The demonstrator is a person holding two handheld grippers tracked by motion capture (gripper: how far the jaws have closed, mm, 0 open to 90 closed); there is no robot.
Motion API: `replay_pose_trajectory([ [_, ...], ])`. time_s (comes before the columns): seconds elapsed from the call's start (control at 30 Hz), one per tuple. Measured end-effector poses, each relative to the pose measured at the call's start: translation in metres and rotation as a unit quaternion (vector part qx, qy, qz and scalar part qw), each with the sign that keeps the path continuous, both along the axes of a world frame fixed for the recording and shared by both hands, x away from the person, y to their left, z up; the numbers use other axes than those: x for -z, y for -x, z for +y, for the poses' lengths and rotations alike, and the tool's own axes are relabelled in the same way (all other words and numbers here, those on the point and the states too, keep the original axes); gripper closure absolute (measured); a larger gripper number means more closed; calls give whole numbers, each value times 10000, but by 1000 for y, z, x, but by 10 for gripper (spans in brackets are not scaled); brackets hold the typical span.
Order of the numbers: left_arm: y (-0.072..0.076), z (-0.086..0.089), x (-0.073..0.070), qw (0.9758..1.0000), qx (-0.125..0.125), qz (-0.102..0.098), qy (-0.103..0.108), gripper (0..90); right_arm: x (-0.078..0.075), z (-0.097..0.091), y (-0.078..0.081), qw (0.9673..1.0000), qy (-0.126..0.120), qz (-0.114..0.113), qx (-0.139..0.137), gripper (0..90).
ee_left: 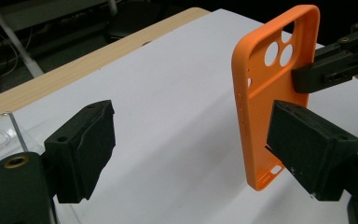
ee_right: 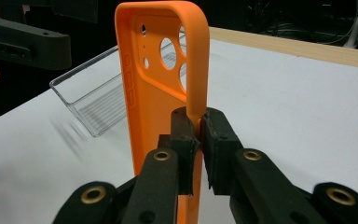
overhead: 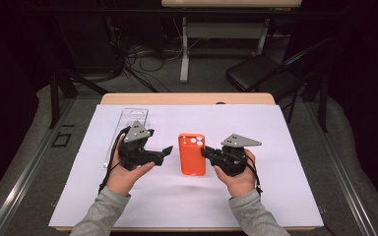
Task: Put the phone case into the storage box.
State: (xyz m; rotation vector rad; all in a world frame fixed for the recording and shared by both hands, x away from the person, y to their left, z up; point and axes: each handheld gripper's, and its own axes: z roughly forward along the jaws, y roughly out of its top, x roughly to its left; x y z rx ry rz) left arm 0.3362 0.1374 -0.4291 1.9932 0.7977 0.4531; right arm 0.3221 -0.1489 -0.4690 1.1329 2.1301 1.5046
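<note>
An orange phone case (overhead: 192,154) lies mid-table on the white sheet (overhead: 275,196), its camera cutouts at the far end. My right gripper (overhead: 205,151) is shut on the case's right long edge. In the right gripper view the two jaws (ee_right: 196,135) pinch that thin rim of the case (ee_right: 158,93). My left gripper (overhead: 163,151) sits just left of the case, open. In the left gripper view its gripper (ee_left: 191,144) has the pads far apart, with bare paper between them. The case (ee_left: 261,107) stands by the right-hand pad (ee_left: 307,144), and whether they touch I cannot tell.
A clear plastic tray (overhead: 128,123) lies at the far left of the sheet, behind my left hand. The wooden table edge (overhead: 187,98) runs along the back. A black chair (overhead: 261,73) and cables sit on the floor beyond.
</note>
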Motion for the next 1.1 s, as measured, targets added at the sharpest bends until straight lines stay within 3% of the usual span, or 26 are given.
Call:
replay_pose_trajectory([
  [0.5, 0, -16, -9, 9994, 141, -177, -259, 162, 0, 1, 1, 10000, 32, 13, 8, 831],
  [1.1, -2, -35, -15, 9980, 286, -227, -520, 179, 0, 3, 3, 10000, 53, 7, 5, 831],
])
